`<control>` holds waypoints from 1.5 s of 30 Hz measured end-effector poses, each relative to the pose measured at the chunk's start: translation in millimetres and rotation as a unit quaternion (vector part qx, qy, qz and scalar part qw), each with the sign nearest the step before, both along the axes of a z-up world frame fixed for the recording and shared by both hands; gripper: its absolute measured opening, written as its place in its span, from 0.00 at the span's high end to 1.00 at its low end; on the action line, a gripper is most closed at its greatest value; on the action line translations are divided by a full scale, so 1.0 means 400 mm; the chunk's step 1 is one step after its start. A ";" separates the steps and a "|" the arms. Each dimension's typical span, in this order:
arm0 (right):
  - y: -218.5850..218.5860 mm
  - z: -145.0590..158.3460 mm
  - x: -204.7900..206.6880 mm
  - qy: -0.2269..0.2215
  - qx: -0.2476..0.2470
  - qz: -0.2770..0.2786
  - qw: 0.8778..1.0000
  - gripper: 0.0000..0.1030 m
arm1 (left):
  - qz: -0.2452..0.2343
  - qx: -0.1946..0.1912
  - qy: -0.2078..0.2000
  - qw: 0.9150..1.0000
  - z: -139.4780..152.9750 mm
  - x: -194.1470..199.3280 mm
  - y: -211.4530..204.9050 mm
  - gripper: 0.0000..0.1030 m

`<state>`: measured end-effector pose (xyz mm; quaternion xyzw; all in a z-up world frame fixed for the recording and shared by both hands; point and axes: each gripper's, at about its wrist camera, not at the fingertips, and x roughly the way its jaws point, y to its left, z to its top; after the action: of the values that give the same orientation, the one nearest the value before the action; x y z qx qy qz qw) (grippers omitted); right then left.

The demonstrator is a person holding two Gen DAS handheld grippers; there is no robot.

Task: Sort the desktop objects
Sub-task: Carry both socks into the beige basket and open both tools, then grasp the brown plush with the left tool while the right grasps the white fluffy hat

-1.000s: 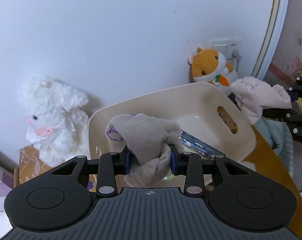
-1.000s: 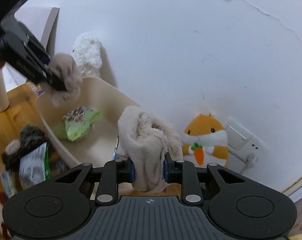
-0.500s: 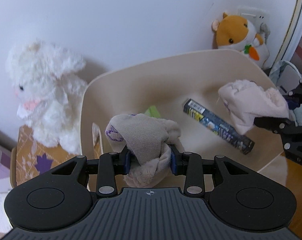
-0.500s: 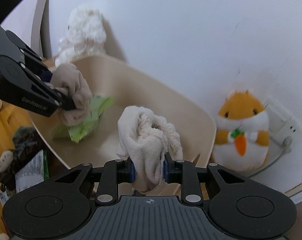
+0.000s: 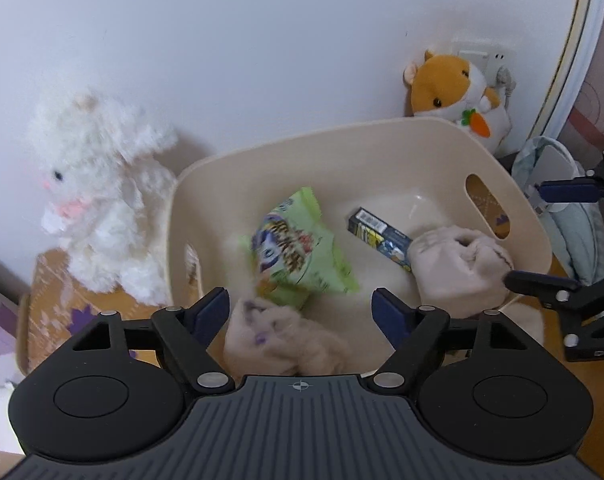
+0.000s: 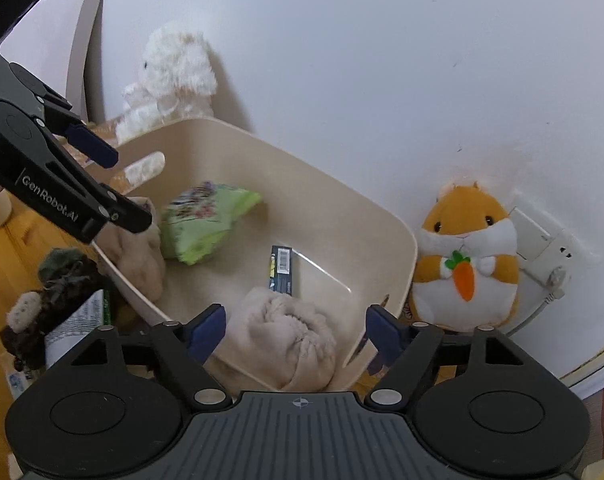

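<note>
Cream plastic basket (image 5: 454,136), oval handle cut-outs in its end walls, set against the white wall. Contained within: green snack packet (image 5: 302,248), crumpled, lying near the middle; dark slim box (image 5: 378,232) with barcode, laid flat on the floor; two beige balled socks, one (image 5: 282,336) at the near left wall, blurred, the other (image 6: 290,336) at the right end, touching the box.

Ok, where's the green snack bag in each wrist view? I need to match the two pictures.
Left wrist: green snack bag lies in the middle of the bin, just beyond the left gripper, whose jaws are opening.
Right wrist: same bag sits upper left in the bin, near the far wall.
Shared landmark: the orange hamster toy, by the wall outside the bin.
</note>
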<state>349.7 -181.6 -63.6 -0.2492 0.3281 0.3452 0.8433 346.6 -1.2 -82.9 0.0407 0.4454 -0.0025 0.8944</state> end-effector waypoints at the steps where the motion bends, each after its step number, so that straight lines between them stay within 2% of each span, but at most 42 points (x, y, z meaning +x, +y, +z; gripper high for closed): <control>1: -0.013 0.006 -0.009 -0.004 0.003 -0.002 1.000 0.09 | 0.000 0.003 -0.007 1.000 0.012 -0.010 0.002 0.23; 6: -0.068 0.011 -0.045 -0.013 0.000 0.001 1.000 0.06 | 0.008 -0.001 -0.021 1.000 0.061 -0.063 0.028 0.21; 11: -0.122 -0.012 -0.075 -0.005 -0.013 0.000 1.000 0.02 | 0.015 0.005 -0.016 1.000 0.059 -0.120 0.064 0.21; 19: -0.154 -0.074 -0.107 0.031 -0.025 0.008 0.999 0.00 | 0.025 0.001 0.037 0.999 -0.025 -0.200 0.085 0.21; 27: -0.110 -0.148 -0.133 0.046 -0.053 0.035 0.997 0.00 | 0.031 -0.013 0.083 0.996 -0.106 -0.236 0.059 0.21; 33: -0.079 -0.203 -0.125 0.053 -0.074 0.045 0.995 0.00 | 0.048 -0.025 0.101 0.993 -0.147 -0.245 0.051 0.21; 39: -0.046 -0.228 -0.123 0.045 -0.090 0.058 0.993 0.05 | 0.056 -0.028 0.114 0.992 -0.180 -0.232 0.045 0.23; 41: -0.037 -0.237 -0.119 0.050 -0.093 0.060 0.993 0.07 | 0.060 -0.035 0.118 0.991 -0.186 -0.227 0.046 0.28; 45: -0.027 -0.251 -0.114 0.060 -0.099 0.058 0.992 0.15 | 0.059 -0.044 0.123 0.990 -0.195 -0.224 0.045 0.33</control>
<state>304.2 -192.6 -163.8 -0.3287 0.3957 0.3734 0.7720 257.2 16.8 -160.7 -0.0256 0.5531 0.0257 0.8323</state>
